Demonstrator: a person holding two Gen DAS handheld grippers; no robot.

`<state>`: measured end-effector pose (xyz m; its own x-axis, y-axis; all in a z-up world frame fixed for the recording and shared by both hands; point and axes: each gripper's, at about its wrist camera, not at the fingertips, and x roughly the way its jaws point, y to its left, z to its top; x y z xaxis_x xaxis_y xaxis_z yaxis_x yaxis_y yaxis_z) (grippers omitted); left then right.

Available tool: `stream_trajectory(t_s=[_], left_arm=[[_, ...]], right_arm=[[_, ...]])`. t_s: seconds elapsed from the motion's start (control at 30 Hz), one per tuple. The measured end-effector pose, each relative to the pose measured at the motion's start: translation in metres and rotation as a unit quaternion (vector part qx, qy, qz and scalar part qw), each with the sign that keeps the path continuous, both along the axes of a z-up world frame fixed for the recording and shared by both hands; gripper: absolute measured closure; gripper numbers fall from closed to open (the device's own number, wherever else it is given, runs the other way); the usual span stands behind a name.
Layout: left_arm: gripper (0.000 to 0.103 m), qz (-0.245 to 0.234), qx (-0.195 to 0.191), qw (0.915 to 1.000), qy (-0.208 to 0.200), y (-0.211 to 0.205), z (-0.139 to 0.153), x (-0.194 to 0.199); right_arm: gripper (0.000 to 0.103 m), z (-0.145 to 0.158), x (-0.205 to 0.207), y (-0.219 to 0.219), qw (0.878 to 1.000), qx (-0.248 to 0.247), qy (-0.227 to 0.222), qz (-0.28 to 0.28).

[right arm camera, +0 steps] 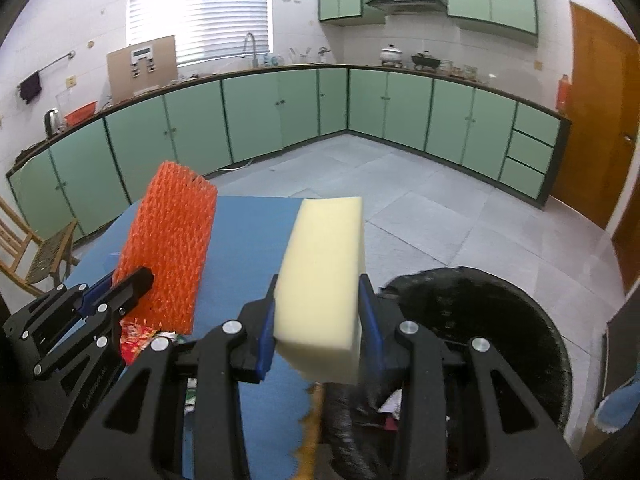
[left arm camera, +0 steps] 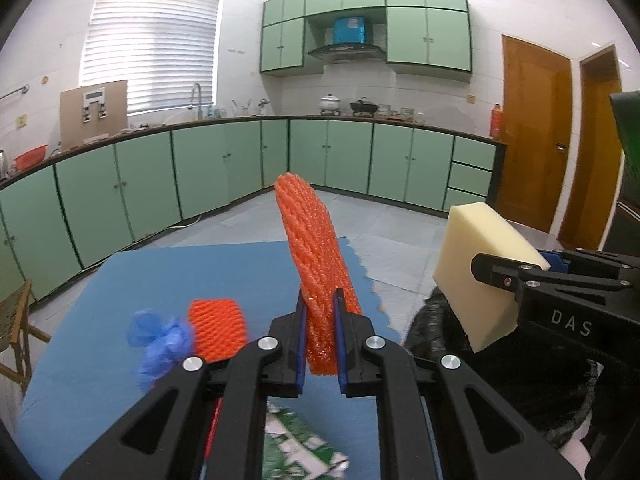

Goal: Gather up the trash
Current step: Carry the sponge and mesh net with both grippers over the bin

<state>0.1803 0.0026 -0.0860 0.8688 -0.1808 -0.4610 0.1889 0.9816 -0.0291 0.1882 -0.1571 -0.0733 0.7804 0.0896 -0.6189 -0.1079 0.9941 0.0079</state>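
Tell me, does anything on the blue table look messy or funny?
Yes. The blue table cover has a ragged, torn-looking right edge. Loose on it lie a crumpled blue plastic glove, a second orange foam net sleeve and torn green-and-white packaging.

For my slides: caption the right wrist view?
Right gripper carries a cream foam block toward the black-lined bin.

A home kitchen: green cabinets [left arm camera: 208, 168], range hood [left arm camera: 346, 51], sink faucet [left arm camera: 196, 98].
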Motion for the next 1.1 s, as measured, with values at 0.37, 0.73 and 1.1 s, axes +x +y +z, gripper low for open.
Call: stream_trajectory(t_s=[0.37, 0.73, 1.1], left_arm=[[0.092, -0.051, -0.004, 0.9987, 0.004, -0.055, -0.005, 0.001], [0.092, -0.102, 0.001, 0.9946, 0.017, -0.107, -0.022, 0.014], [0.092, -0.141, 0.010, 0.9891, 0.042, -0.155, -0.047, 0.034]], right_arm=[[0.068, -0.006, -0.006, -0.044, 0.999, -0.018, 0.004, -0.049], [0.068, -0.028, -0.010, -0.085, 0.995, -0.027, 0.022, -0.090], [0.068, -0.056, -0.007, -0.121, 0.991, -0.026, 0.050, -0.125]])
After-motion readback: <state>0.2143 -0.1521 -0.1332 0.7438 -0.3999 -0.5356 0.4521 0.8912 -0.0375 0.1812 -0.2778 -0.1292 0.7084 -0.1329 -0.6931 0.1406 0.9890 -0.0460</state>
